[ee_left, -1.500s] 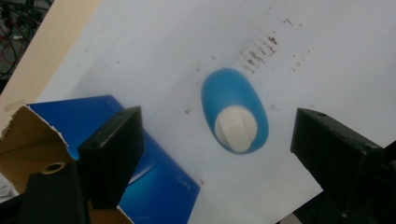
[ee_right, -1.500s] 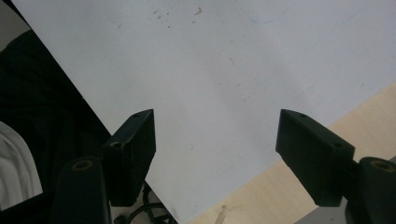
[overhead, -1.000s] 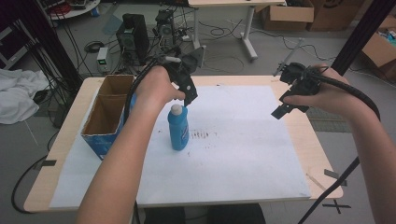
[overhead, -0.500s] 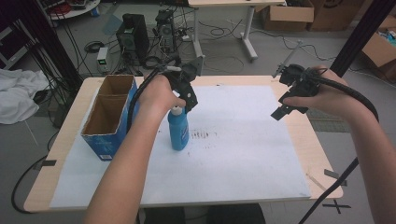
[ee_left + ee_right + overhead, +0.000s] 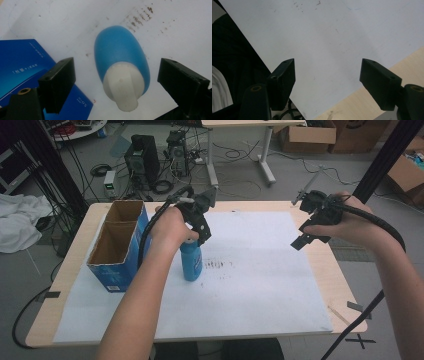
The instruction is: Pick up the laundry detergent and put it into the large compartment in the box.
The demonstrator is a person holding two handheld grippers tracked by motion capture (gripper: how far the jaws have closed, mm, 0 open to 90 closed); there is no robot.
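A white paper sheet (image 5: 260,285) is covering the wooden table (image 5: 345,285), smudged just beyond the blue bottle (image 5: 191,261). The left gripper (image 5: 115,75) is hovering spread directly above its white cap, with a blue cardboard box (image 5: 117,250) beside. The right gripper (image 5: 327,80) is hanging spread over bare paper; cables and computers are cluttering the floor behind.

Work surface: light wood table (image 5: 345,285), topped w/ white paper sheet (image 5: 260,285); paper shows a dark speckled smudge near centre. Floor: grey, w/ loose black cables (image 5: 240,155). Behind table: black computer tower (image 5: 141,154) plus small electronics on floor. 2nd desk w/ white legs (image 5: 265,157) farther back. Cardboard boxes (image 5: 305,137) at rear right. White cloth (image 5: 17,222) on floor at left. Black diagonal pole (image 5: 387,157) at right. Lighting: even, diffuse.
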